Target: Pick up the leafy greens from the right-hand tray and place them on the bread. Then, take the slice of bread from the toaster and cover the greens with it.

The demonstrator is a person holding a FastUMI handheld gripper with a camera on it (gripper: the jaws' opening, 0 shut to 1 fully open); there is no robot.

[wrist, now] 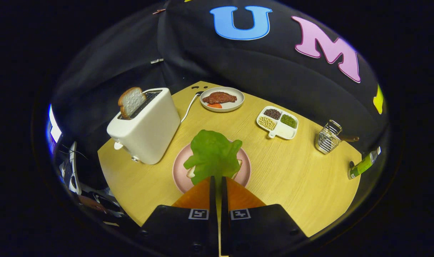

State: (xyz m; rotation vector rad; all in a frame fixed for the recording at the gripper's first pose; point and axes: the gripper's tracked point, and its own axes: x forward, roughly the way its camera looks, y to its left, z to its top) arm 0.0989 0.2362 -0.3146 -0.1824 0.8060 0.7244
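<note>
gripper view: gripper (217, 178) jaws nearly together, pinched on the near edge of the leafy greens (213, 155). the leaf hangs just ahead of the tips, over the pink plate (178, 175). the bread on the plate (191, 173) peeks out at both sides under the leaf. can't tell if the leaf is resting on it or just above.

handling, my read: greens look thin, floppy and very light. they'll drape and could cling to the jaws on release, so an edge pinch like this one is the right hold. ruffled edge gives some bite; the flat middle would just fold. needs only light force.

toaster slice (131, 101) stands upright in the near slot of the toaster (145, 125), top half proud of the slot. probably light and soft or spongy, dents if squeezed hard. take it by the exposed top, across its thickness, and lift straight up to avoid snagging the slot.

around: toaster sits just beside the plate on its left, the closest obstacle when swinging over. its cord (188, 107) runs back toward the plate with meat (222, 99). divided tray of beans (278, 122), wire basket (327, 138) and green bottle (363, 165) all sit well apart to the right on the surface (292, 178). nothing blocks the path from toaster to plate.
</note>
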